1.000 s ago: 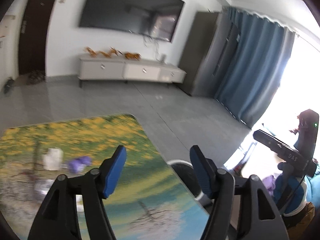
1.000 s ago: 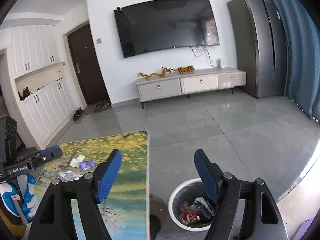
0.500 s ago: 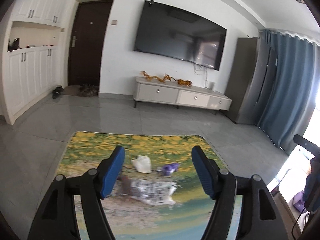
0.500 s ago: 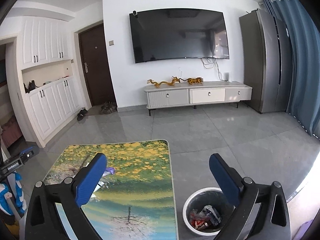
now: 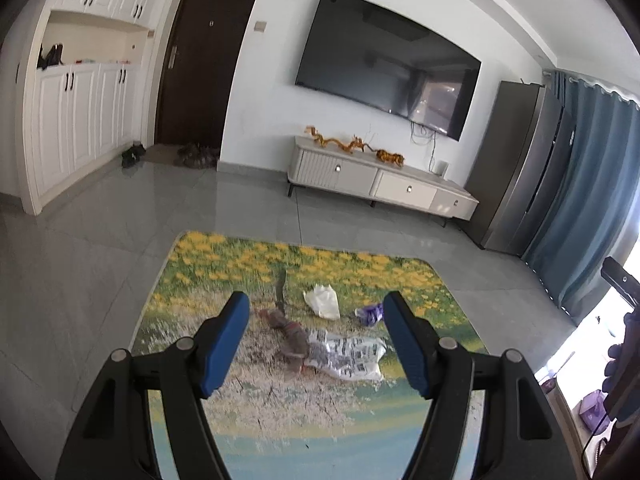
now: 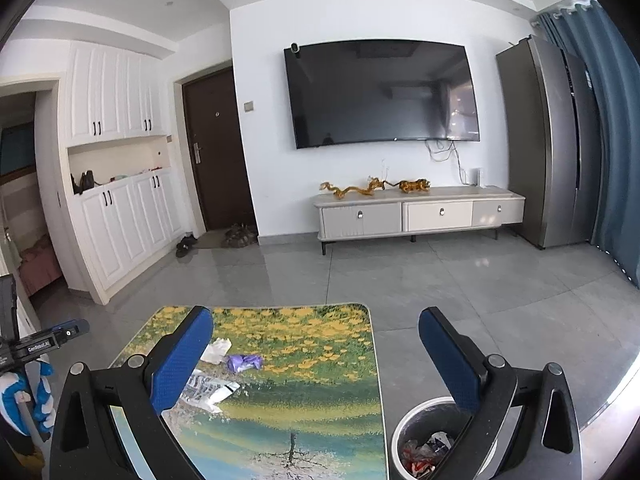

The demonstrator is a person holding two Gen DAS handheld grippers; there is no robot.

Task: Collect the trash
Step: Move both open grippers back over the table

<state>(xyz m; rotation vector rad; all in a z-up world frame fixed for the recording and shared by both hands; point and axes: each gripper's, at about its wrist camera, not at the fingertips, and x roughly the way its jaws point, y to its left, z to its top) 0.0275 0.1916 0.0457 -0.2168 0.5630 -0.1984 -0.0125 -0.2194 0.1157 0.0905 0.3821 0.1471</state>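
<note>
Trash lies on a low table with a flower-print top (image 5: 248, 264): a white crumpled piece (image 5: 323, 300), a small purple wrapper (image 5: 369, 314), a printed plastic bag (image 5: 352, 356) and a brown scrap (image 5: 290, 334). My left gripper (image 5: 316, 344) is open and empty above the table, the trash showing between its fingers. In the right wrist view the white piece (image 6: 218, 350), the purple wrapper (image 6: 244, 362) and the printed bag (image 6: 210, 390) lie on the table (image 6: 320, 400). My right gripper (image 6: 316, 364) is open and empty. A white trash bin (image 6: 400, 432) with rubbish inside stands on the floor right of the table.
Grey tiled floor (image 6: 480, 280) surrounds the table. A TV stand (image 6: 420, 212) lines the far wall under a wall TV (image 6: 380, 92). White cabinets (image 6: 120, 220) stand left, a grey fridge (image 6: 556, 140) and blue curtain (image 6: 616, 120) right. The other hand-held gripper (image 6: 36, 346) shows at left.
The left gripper has swung left from the table's right edge and the bin to face the trash on the table. The right gripper has tilted up a little and opened wider.
</note>
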